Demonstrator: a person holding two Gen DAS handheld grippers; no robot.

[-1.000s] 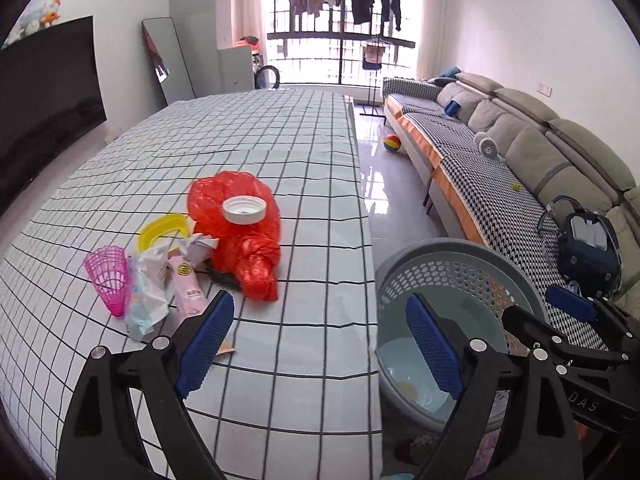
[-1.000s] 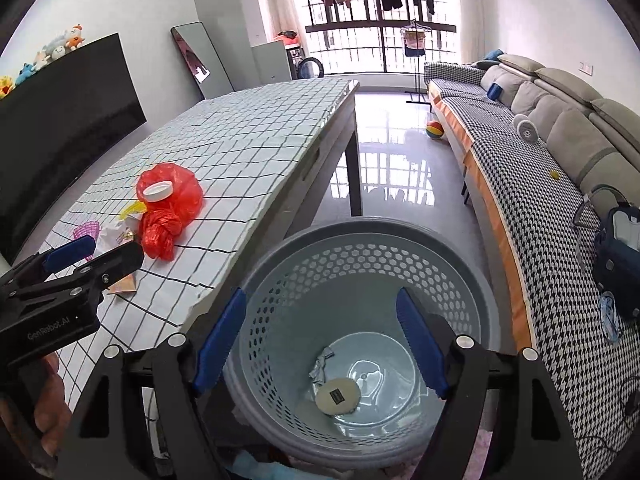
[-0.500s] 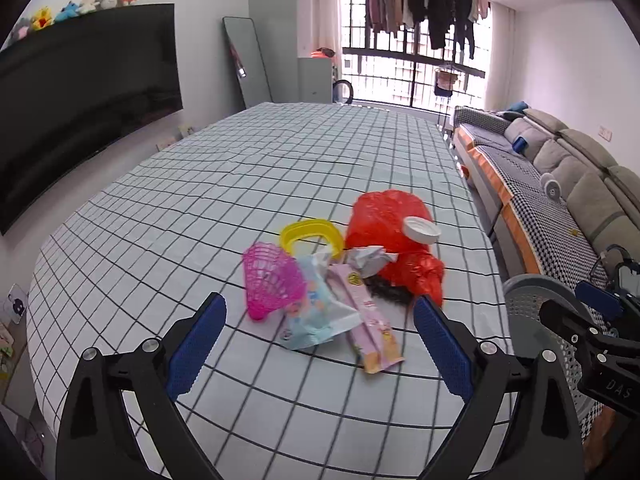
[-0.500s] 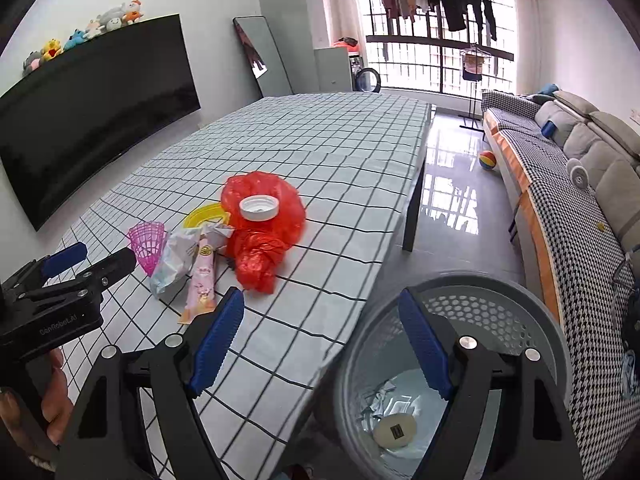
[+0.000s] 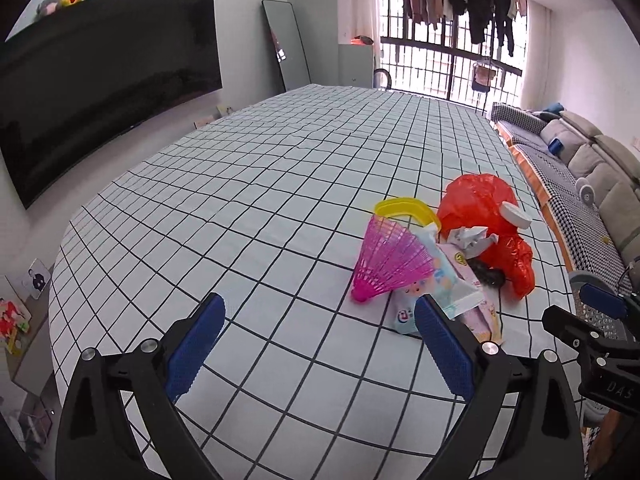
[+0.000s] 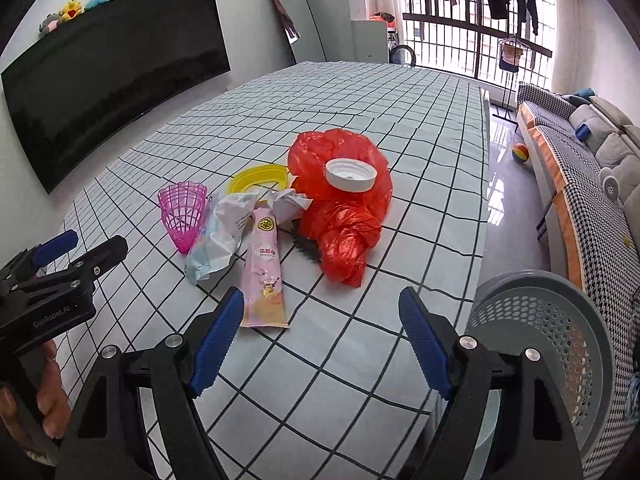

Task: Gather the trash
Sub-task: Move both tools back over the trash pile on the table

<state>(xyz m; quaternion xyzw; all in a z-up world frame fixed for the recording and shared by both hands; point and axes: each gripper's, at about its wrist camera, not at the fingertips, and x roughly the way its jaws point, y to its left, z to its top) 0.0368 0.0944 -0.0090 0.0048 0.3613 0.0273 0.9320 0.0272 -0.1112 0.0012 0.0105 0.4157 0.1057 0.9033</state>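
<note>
Both grippers spread and empty above a small heap of trash on the checked tablecloth (image 6: 420, 128).

The grey perforated basket (image 6: 560, 320) sits at the lower right of the right wrist view, off the table's edge. The red plastic bag (image 6: 344, 208), largest of the heap at mid-frame, looks soft, light and slippery; its knotted lower bunch seems the surest place to pinch. A white lid (image 6: 351, 175) rests loose on top and would likely slide off. The pale wrapper (image 6: 224, 236) and pink sachet (image 6: 264, 272) are thin and limp, best taken by an edge. The pink mesh cup (image 5: 390, 260) looks stiff but light. The right gripper (image 6: 322, 338) hangs nearest the sachet, the left gripper (image 5: 320, 348) just beside the cup; neither touches anything.
</note>
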